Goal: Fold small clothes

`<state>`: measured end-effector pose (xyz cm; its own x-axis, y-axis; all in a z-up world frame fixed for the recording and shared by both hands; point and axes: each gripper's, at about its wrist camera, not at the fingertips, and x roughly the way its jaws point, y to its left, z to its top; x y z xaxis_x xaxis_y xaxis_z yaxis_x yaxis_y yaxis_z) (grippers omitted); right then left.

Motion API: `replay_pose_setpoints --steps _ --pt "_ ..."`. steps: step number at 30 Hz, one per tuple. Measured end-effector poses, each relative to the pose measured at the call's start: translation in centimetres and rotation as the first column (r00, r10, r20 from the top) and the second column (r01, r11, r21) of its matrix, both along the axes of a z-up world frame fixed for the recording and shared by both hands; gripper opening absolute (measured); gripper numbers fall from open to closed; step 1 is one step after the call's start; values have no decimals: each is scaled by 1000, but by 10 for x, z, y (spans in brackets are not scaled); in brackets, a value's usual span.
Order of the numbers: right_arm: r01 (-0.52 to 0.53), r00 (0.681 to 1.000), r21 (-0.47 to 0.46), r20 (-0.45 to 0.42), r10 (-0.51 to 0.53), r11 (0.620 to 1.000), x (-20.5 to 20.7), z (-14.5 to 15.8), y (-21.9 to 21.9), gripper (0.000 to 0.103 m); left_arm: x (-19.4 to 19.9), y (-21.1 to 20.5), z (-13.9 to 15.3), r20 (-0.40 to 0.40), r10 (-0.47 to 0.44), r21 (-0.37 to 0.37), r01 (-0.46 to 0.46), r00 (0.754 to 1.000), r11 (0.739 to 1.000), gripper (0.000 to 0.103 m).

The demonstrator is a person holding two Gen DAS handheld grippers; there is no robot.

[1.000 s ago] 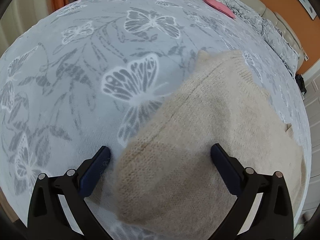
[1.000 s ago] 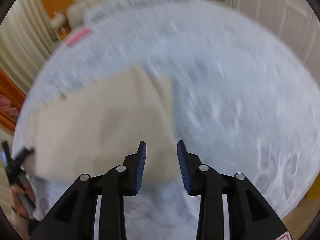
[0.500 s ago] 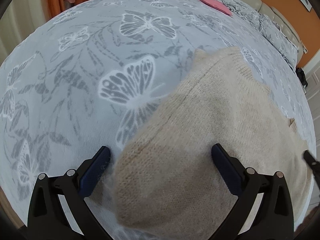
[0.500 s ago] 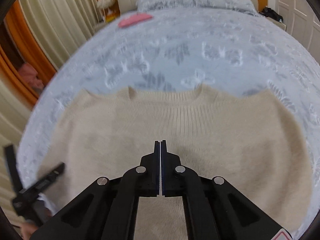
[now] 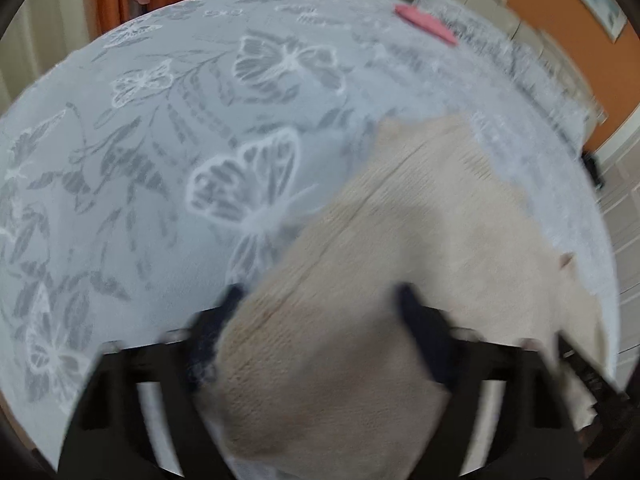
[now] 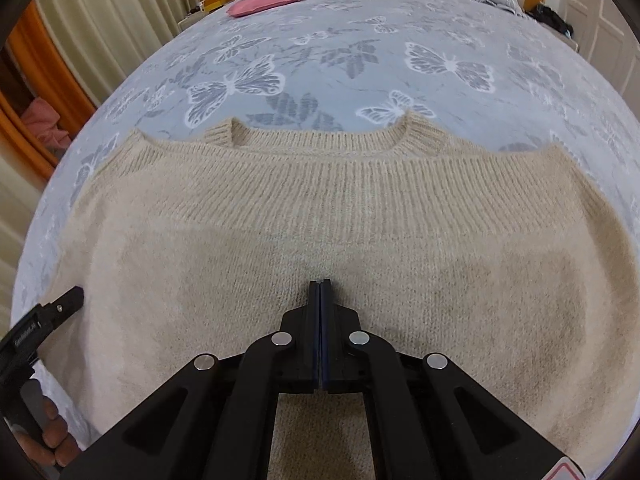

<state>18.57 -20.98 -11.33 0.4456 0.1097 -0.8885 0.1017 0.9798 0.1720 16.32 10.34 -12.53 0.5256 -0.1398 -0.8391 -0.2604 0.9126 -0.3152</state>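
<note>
Your right gripper (image 6: pixel 320 286) has swung from the bare bedspread to over the middle of the beige sweater (image 6: pixel 320 216), its fingers now pressed together. Your left gripper (image 5: pixel 320 300) has just been closing around the sweater's edge.

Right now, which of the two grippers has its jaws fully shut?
The right gripper: its blue pads meet over the beige sweater. The left gripper, just closing, straddles the sweater's edge.

Soft even daylight, left wrist view motion-blurred, right wrist view sharp, fisheye bends edges, dark vignette corners.
</note>
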Motion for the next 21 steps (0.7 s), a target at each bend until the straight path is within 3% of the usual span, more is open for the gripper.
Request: replay_pose_setpoints --steps 1,3,6,7,9,13,17,18,21 --pt "4 1000 15 -1 -4 1000 1 -1 -2 0 2 3 0 12 -12 -83 13 1000 996 32" --pt "13 1000 49 -6 -13 999 2 -2 -7 0 2 7 -1 7 19 -151 -17 1000 988 22" --pt "26 1000 110 -13 -24 994 2 -4 -15 0 -3 16 2 15 99 -279 -91 995 956 15" --pt "31 999 133 -16 -29 991 3 -5 -18 0 -7 20 9 33 132 -360 -112 991 926 14" --pt "50 999 199 -29 -45 979 3 -8 -27 0 -12 18 25 62 158 -436 -116 986 893 13" --pt "92 995 344 -67 -73 935 3 -15 -46 0 -14 -22 81 185 104 -447 -10 977 894 13" --pt "156 988 480 -90 -128 863 0 -12 -69 2 -14 -103 135 296 -90 -397 208 951 894 13" --pt "175 984 510 -65 -165 843 -4 -4 -82 9 -14 -126 143 309 -142 -366 255 940 895 13" --pt "207 966 513 26 -256 833 -17 27 -118 9 -19 -195 145 291 -301 -275 381 908 883 13"
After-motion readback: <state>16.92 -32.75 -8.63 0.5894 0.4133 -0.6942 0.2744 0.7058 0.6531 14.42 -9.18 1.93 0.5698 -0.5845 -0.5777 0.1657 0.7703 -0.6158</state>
